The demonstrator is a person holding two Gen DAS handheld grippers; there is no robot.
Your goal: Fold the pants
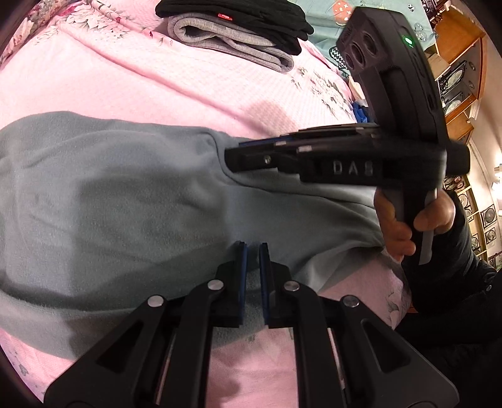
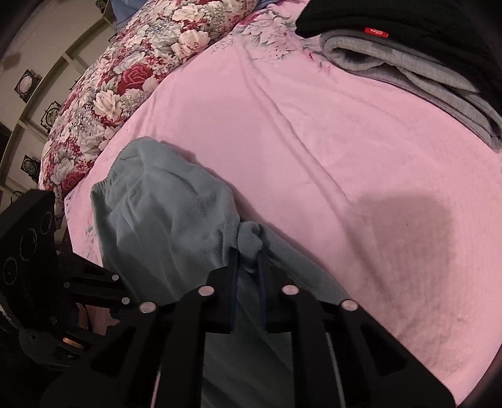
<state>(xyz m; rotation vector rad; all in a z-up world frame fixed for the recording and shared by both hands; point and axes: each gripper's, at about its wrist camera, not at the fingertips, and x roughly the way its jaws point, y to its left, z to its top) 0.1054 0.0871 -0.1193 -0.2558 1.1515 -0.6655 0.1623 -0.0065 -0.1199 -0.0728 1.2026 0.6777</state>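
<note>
One pair of blue pants (image 1: 125, 201) on the bed (image 1: 194, 81), my right gripper (image 2: 248, 266) pinching its fabric, my left gripper (image 1: 252, 266) slightly apart, two folded garments (image 1: 238, 31) stacked behind.

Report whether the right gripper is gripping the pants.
Gripping: the right gripper is shut on a bunched fold of the blue pants.

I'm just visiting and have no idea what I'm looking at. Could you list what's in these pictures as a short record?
surface: pink bed sheet
garment: blue-grey pants, lying partly bunched on the sheet
right gripper: fingers shut on a bunch of the pants
left gripper: fingers slightly apart over the pants' edge, gripping nothing
stack: folded grey garment under a black garment, at the far side of the bed
bedding: floral quilt along the sheet's edge
</note>
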